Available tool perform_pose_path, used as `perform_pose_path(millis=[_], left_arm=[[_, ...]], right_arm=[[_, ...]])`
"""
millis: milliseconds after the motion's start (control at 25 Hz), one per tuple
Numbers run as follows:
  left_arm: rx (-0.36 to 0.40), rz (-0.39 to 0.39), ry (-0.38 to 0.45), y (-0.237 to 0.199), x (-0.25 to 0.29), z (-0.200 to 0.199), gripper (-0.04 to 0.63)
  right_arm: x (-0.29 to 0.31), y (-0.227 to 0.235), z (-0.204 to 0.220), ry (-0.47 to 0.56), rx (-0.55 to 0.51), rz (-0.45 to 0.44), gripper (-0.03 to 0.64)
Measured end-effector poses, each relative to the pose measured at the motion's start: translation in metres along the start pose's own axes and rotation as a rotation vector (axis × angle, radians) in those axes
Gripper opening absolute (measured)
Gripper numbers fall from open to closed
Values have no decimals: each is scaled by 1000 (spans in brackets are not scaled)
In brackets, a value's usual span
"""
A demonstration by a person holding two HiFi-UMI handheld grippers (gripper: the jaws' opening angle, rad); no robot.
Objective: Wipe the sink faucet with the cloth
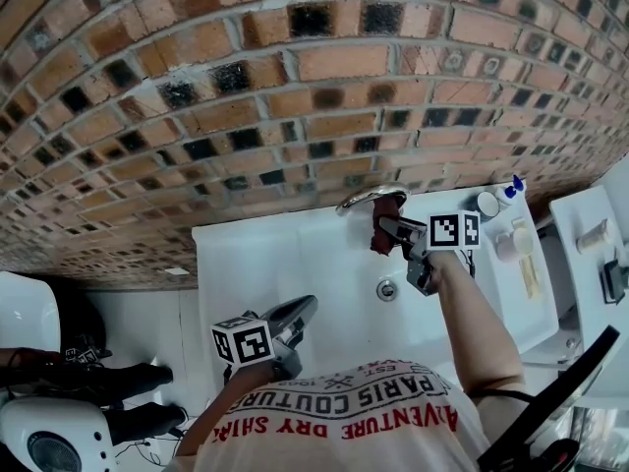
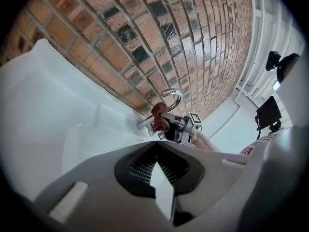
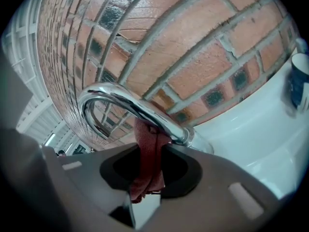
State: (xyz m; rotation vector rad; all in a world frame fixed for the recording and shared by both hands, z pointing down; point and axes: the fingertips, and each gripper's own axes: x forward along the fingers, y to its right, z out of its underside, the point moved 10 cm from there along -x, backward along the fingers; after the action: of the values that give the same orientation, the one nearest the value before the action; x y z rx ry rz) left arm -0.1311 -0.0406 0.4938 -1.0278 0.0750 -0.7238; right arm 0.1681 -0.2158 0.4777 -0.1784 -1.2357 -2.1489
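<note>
- Right gripper [image 3: 150, 148]: fingers clamped together on the cloth [image 3: 147, 166].
- Cloth: dark red, bunched, pinched between the right fingers, hanging below them and rising past their tips. Upper end up against the faucet [image 3: 126, 104], straight ahead of the fingertips, near the spout's base.
- Faucet: curved chrome spout, arching up and to the left from the right fingertips. Set at the back edge of the sink [image 1: 295, 254], against the brick wall [image 1: 295, 87].
- Drain [image 1: 387, 289]: in the basin beneath the right fingers, apart from them.
- Mug [image 3: 300, 81]: dark blue, on the ledge well to the right of the right fingers.
- Left gripper [image 2: 155, 146]: fingers closed tip to tip, nothing between them. Held over the front of the sink, with faucet and cloth well ahead of its tips, no contact.
</note>
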Motion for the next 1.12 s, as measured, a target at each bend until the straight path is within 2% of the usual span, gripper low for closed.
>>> perform_pose_path(millis=[400, 720, 880, 1120], left_arm=[[10, 26, 12, 6, -5, -1, 3], [21, 30, 46, 7, -14, -2, 3], [-5, 56, 51, 6, -17, 0, 3], [9, 50, 55, 5, -20, -2, 3]], right_arm=[[-21, -35, -17, 51, -94, -10, 91], [-22, -69, -23, 59, -167, -32, 91], [-17, -87, -23, 51, -207, -43, 89], [-1, -94, -15, 27, -221, -57, 89]])
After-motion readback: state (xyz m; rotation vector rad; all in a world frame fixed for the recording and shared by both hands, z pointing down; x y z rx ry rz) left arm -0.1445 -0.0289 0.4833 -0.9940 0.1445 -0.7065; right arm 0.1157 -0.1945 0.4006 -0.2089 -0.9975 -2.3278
